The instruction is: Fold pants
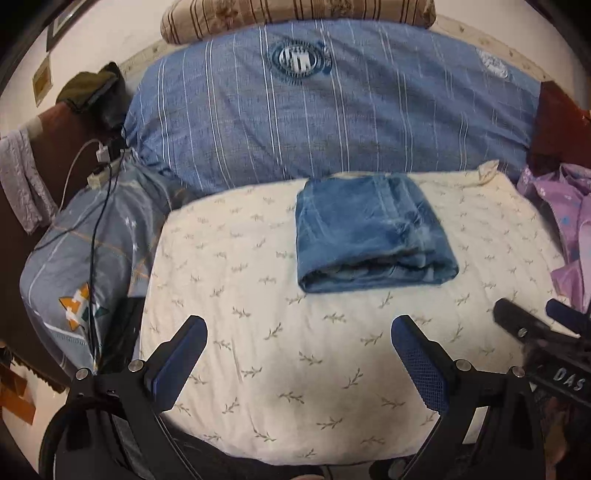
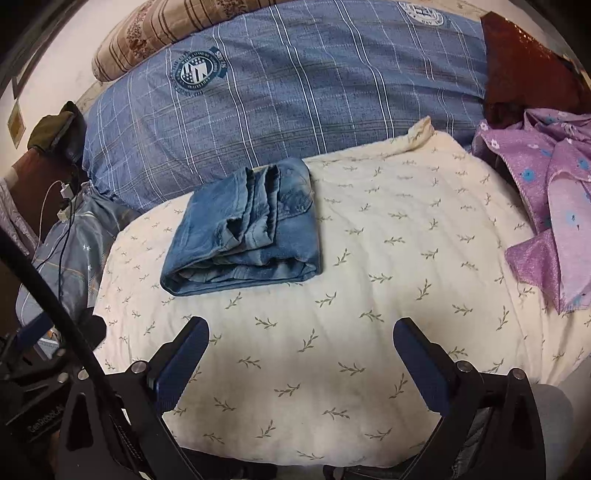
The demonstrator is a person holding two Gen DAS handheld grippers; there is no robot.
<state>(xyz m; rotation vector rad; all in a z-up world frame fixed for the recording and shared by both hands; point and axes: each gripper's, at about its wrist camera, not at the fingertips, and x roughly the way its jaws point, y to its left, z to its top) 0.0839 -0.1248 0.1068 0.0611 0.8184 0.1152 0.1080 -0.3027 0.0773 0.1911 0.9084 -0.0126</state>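
Take the cream cover (image 1: pixel 280 350) with its leaf print as your marker, and read from its left side across to its right.

Off its left edge you have a grey pillow (image 1: pixel 85 258) with an orange shape printed on it, and two cables (image 1: pixel 94 206) trail over that pillow from a white plug (image 1: pixel 101 153) behind it. Farther back on that side sits a dark green bundle (image 1: pixel 90 90), too blurred to name.

Your left gripper (image 1: pixel 299 325) hangs over the near part of the cover, its two blue-padded fingers spread wide with nothing between them.

The pants (image 1: pixel 365 229) lie on the cover's far half, a little left of its middle, folded into a thick blue denim packet. The rolled fold faces you, and in the right wrist view the waistband and seams (image 2: pixel 258 206) show on top. The packet's far edge reaches the cover's back edge, just beside the big blue striped quilt (image 1: pixel 332 110) that runs along behind the cover. A brown striped pillow (image 1: pixel 295 14) lies beyond that quilt.

Your right gripper (image 2: pixel 301 326) is also over the cover's near part, well short of the pants, fingers parted and empty. From the left wrist view it appears at the cover's right side (image 1: pixel 532 317).

Off the cover's right edge is a crumpled purple cloth (image 2: pixel 546 206) with blue flowers, and behind it something dark red (image 2: pixel 524 62).
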